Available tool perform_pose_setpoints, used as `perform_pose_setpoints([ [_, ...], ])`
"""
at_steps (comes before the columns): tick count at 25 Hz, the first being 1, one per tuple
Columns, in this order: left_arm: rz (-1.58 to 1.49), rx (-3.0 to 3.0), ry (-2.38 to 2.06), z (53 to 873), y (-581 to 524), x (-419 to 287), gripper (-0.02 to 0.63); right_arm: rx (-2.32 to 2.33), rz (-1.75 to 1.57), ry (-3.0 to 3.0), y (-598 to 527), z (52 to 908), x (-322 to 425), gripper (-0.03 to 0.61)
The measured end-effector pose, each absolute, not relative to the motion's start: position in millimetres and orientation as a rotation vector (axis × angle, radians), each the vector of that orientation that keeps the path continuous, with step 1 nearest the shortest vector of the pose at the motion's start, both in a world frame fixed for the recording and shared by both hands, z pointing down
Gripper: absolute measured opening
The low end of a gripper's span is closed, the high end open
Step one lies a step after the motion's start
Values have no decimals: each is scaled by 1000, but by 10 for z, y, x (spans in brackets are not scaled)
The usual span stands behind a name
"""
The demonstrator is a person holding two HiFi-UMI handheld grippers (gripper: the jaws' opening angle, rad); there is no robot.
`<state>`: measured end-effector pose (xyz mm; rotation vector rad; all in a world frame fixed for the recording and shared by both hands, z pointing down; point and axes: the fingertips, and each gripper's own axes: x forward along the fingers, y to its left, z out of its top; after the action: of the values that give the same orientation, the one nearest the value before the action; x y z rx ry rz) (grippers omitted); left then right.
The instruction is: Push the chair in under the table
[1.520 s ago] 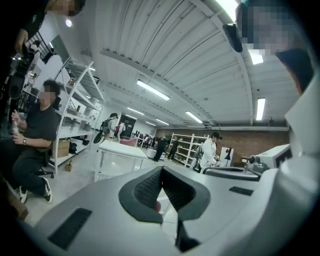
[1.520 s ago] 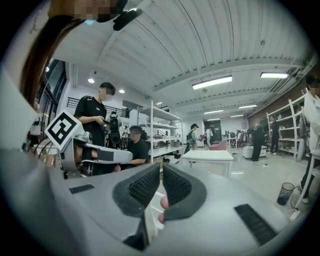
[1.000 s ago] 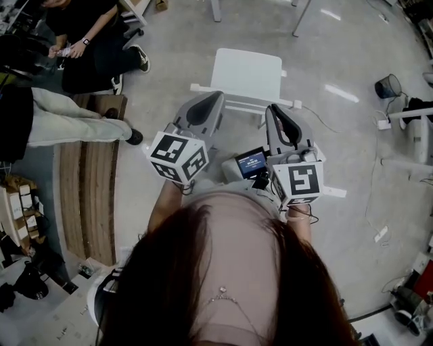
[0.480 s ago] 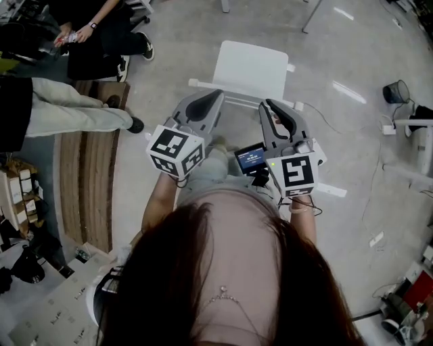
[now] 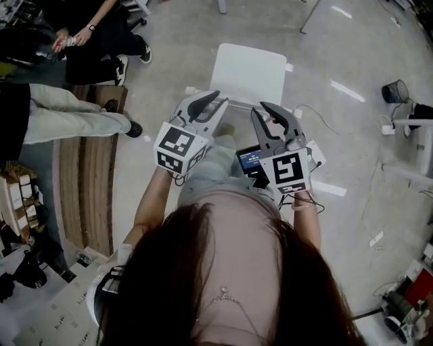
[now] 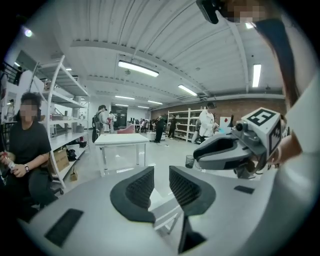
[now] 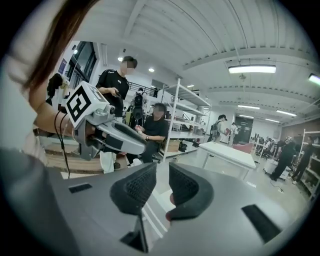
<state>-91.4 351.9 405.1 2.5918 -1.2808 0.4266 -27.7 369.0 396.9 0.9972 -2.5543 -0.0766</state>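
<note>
A white chair (image 5: 250, 71) stands on the floor in front of me, its back toward me. My left gripper (image 5: 214, 99) and right gripper (image 5: 261, 109) hover side by side just over the chair's top back rail (image 5: 233, 103). Both have just been opening, and each now stands open with a narrow gap and nothing gripped. In the left gripper view, the white rail (image 6: 167, 216) shows below the left gripper (image 6: 161, 172). The right gripper view shows the chair's slats (image 7: 152, 215) under the right gripper (image 7: 162, 172). A white table (image 6: 122, 140) stands beyond the chair; only its legs (image 5: 308, 17) reach the head view.
A person in black sits at the upper left (image 5: 101, 40), and another's pale-trousered leg (image 5: 67, 118) stretches over a wooden platform (image 5: 88, 196). A black bin (image 5: 396, 91) and cables lie on the floor at right. Metal shelving (image 6: 60, 115) lines the left side.
Both grippers have sunk and moved forward onto the chair's back rail. Their jaws, shut in the earlier frames, now show a gap.
</note>
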Motion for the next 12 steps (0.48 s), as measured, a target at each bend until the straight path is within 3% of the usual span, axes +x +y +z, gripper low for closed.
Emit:
perform_pose_setpoints([
  [12, 777, 2675, -1093, 4563, 3282, -932, 160, 825, -132, -2386, 3468, 4461, -401, 103],
])
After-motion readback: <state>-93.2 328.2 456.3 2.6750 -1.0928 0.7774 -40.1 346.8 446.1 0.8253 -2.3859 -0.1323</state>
